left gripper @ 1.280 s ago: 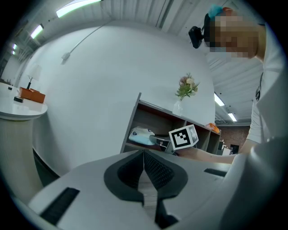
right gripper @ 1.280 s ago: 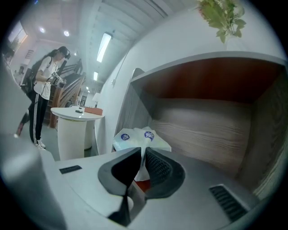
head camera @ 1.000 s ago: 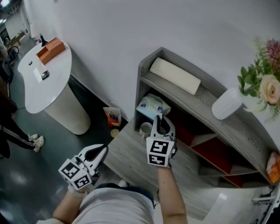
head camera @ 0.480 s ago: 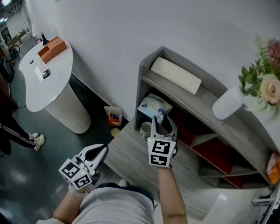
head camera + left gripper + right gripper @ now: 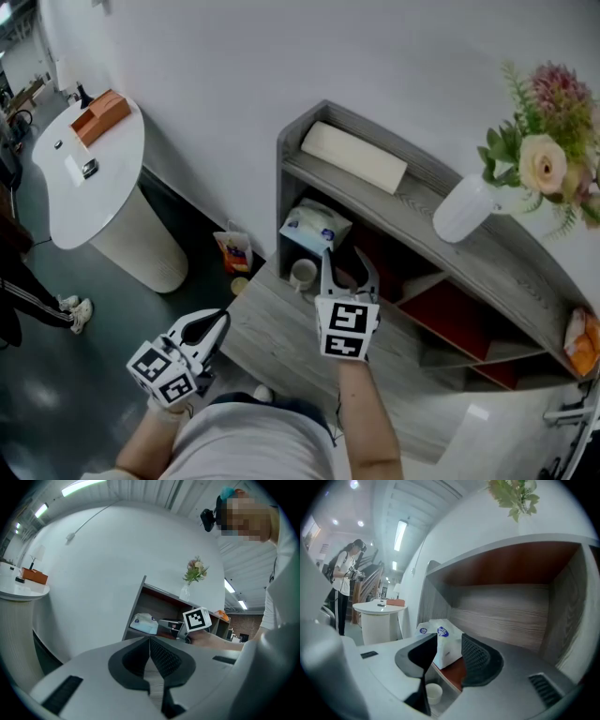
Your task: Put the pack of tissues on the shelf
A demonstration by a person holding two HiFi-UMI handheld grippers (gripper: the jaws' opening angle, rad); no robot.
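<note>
The white and blue pack of tissues (image 5: 314, 225) lies on the red board at the left end of the grey shelf unit (image 5: 286, 178). My right gripper (image 5: 348, 265) is just in front of it, its jaws opening. In the right gripper view the pack (image 5: 444, 641) shows in the gap between the pads, which stand off it. The left gripper (image 5: 208, 328) hangs low at the left, away from the shelf, shut with nothing in it. From the left gripper view the pack (image 5: 144, 623) is seen far off.
A white cup (image 5: 302, 273) stands below the pack's board. A long white roll (image 5: 353, 157) and a vase of flowers (image 5: 464, 208) are on the shelf top. A snack bag (image 5: 234, 251) lies on the floor by a round white table (image 5: 89, 169). A person (image 5: 344, 581) stands far off.
The right gripper's jaws have come open off the pack of tissues, which stays on the shelf board. The gripper has drawn back slightly. The left gripper has not moved.
</note>
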